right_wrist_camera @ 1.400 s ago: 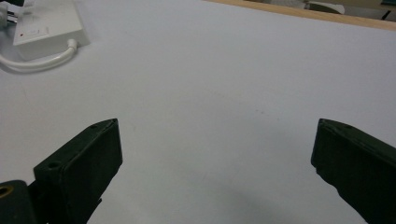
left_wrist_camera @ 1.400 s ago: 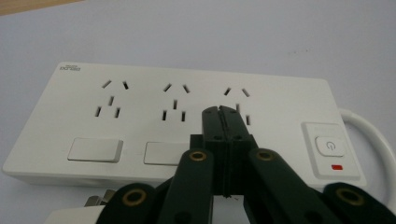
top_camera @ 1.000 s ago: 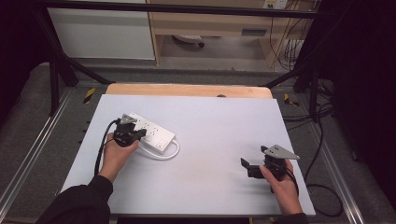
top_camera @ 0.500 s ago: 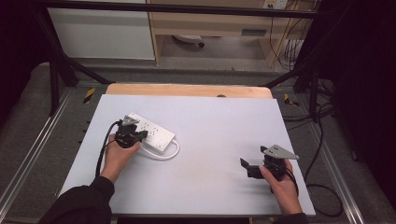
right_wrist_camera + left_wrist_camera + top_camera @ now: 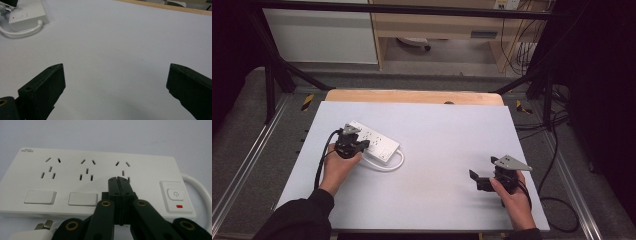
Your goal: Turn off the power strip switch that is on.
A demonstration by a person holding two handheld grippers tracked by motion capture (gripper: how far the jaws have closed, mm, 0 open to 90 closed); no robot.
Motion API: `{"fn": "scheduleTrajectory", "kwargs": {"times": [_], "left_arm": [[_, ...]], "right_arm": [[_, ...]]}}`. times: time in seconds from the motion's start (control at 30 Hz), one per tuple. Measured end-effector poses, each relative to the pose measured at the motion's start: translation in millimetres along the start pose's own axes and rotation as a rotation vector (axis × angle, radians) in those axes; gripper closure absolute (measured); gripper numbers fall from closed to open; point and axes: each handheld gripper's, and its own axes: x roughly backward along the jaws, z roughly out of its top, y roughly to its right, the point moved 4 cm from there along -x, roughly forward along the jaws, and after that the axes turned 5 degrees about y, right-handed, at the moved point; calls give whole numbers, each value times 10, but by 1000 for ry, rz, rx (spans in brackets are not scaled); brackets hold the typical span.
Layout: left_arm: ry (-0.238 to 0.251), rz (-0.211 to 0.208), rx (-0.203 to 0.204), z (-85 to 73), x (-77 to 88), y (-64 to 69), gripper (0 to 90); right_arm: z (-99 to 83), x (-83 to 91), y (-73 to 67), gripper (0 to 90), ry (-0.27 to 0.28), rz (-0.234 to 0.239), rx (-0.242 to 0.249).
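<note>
A white power strip (image 5: 376,142) lies at the table's left; in the left gripper view the power strip (image 5: 75,172) shows three sockets, two blank covers and a power button (image 5: 176,194) with a red mark below it. My left gripper (image 5: 353,142) is shut with nothing between its jaws. In its own view the left gripper (image 5: 118,180) has its tips over the third socket; I cannot tell if they touch it. My right gripper (image 5: 483,170) rests open at the table's right, and in its own view the right gripper (image 5: 115,82) holds nothing.
The strip's white cable (image 5: 391,165) loops toward the table's middle. A white plug (image 5: 41,232) with metal prongs lies beside the left gripper. The light grey table mat (image 5: 447,135) ends at a wooden edge (image 5: 412,96) at the back. Black cables trail from both grippers.
</note>
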Motion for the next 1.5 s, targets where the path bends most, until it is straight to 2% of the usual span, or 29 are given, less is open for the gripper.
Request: {"fn": "scheduleTrajectory", "kwargs": {"times": [0.1, 0.7, 1.5], "left_arm": [[-5, 2, -10, -2, -5, 7, 899], [-3, -5, 3, -8, -17, -2, 900], [2, -19, -5, -13, -22, -15, 900]], "right_arm": [[-1, -1, 1, 26, 0, 0, 1], [-1, -1, 1, 26, -1, 0, -1], [-5, -4, 2, 26, -5, 0, 2]]}}
